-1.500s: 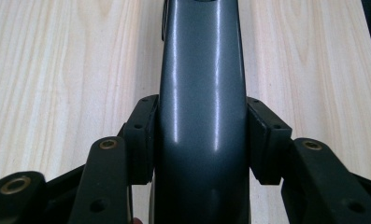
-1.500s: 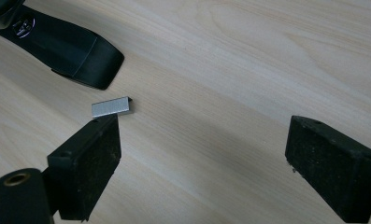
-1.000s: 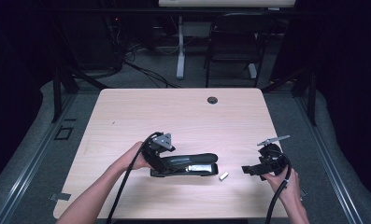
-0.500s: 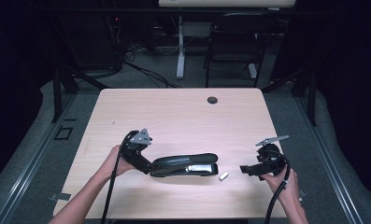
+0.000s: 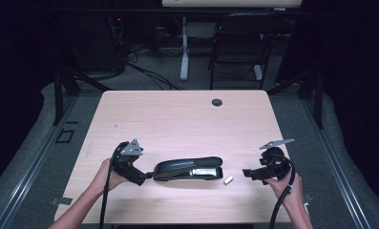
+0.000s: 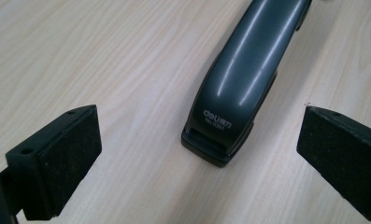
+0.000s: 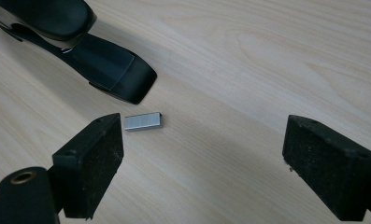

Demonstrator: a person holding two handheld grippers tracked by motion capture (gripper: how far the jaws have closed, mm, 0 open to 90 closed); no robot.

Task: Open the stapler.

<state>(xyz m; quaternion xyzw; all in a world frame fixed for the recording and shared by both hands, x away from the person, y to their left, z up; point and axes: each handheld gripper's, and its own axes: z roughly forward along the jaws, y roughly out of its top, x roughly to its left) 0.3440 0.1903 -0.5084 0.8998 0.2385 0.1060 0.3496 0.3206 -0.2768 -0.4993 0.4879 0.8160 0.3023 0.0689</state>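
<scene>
Release looks finished: the left gripper point(image 6: 192, 158) has backed off the stapler point(image 6: 241, 84), jaws just opened wide, its rear end lying ahead between them untouched. Right gripper point(image 7: 204, 158), jaws apart, faces the staple block point(image 7: 143, 121) beside its left jaw.

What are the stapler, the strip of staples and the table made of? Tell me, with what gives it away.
Stapler: probably glossy dark plastic, judging by the streaked highlights along its top.
Strip of staples: metal, going by its silvery grey sheen and fine ridges.
Table: pale wood-grain surface, matte; likely laminate, though it could be real wood.
</scene>
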